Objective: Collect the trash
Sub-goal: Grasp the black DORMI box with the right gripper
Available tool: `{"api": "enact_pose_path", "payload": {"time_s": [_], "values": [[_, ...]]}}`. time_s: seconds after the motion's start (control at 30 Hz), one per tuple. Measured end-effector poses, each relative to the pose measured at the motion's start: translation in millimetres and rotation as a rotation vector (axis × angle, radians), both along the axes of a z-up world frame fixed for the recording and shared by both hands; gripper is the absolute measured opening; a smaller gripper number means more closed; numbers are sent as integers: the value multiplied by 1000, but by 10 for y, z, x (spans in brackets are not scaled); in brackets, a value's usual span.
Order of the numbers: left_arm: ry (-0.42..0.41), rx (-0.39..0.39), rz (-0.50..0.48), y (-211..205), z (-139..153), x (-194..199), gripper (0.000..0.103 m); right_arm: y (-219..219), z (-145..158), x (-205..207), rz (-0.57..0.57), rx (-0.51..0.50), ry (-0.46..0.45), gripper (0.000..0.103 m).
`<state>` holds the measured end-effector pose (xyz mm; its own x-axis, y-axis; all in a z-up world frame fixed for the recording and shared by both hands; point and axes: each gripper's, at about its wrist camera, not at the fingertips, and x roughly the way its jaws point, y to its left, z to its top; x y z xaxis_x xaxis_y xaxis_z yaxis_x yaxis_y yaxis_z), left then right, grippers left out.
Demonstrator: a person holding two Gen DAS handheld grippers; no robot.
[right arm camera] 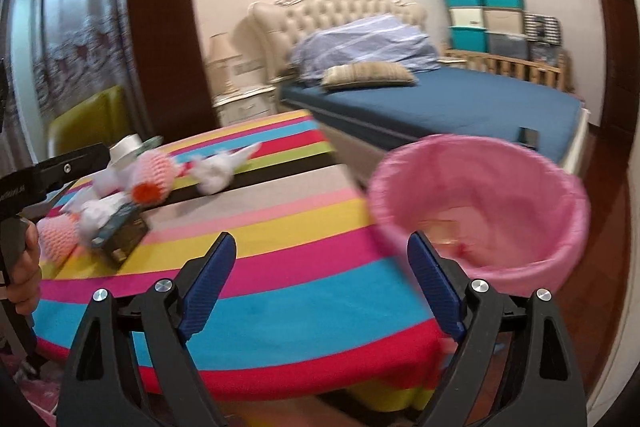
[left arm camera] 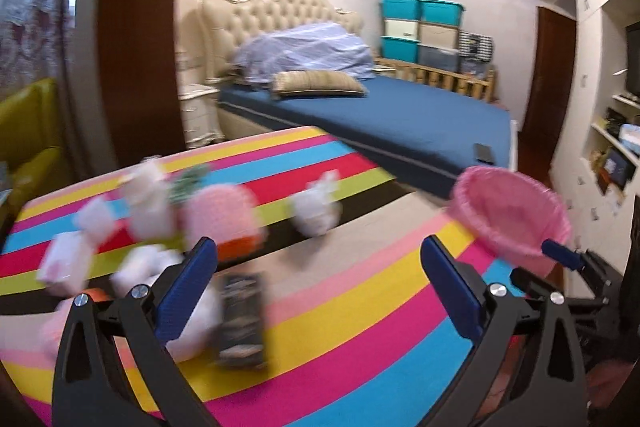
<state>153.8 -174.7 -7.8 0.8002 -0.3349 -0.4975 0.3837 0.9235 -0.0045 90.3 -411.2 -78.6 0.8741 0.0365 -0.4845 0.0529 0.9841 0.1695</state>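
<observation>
Trash lies on a striped table [left arm camera: 360,307]: white crumpled tissues [left arm camera: 316,207], pink foam fruit nets [left arm camera: 220,215], a dark small box [left arm camera: 242,319] and white paper scraps [left arm camera: 64,259]. A pink-lined bin [left arm camera: 512,215] stands at the table's right edge. My left gripper [left arm camera: 320,291] is open and empty above the table, with the dark box just inside its left finger. My right gripper [right arm camera: 322,279] is open and empty, its right finger in front of the bin [right arm camera: 480,207]. A small object lies inside the bin. The same trash pile [right arm camera: 120,203] shows at the left in the right wrist view.
A bed [left arm camera: 380,115] with blue sheet and pillows stands behind the table. A yellow-green chair [left arm camera: 28,147] is at the left. Stacked storage boxes [left arm camera: 420,31] are at the far wall. Shelves [left arm camera: 616,147] line the right wall. The left gripper's body [right arm camera: 60,171] shows at the right wrist view's left edge.
</observation>
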Motion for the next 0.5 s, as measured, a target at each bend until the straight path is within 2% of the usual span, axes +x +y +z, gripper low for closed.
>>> {"api": "enact_pose_path", "payload": {"time_s": [0.33,0.5], "values": [[36,91,228,1290,-326,-325,98,1014,-97,294,167,10,95,84],[102,101,304,1764,-556,-441,98,1470,-171,434,247,-6,147,84]]}}
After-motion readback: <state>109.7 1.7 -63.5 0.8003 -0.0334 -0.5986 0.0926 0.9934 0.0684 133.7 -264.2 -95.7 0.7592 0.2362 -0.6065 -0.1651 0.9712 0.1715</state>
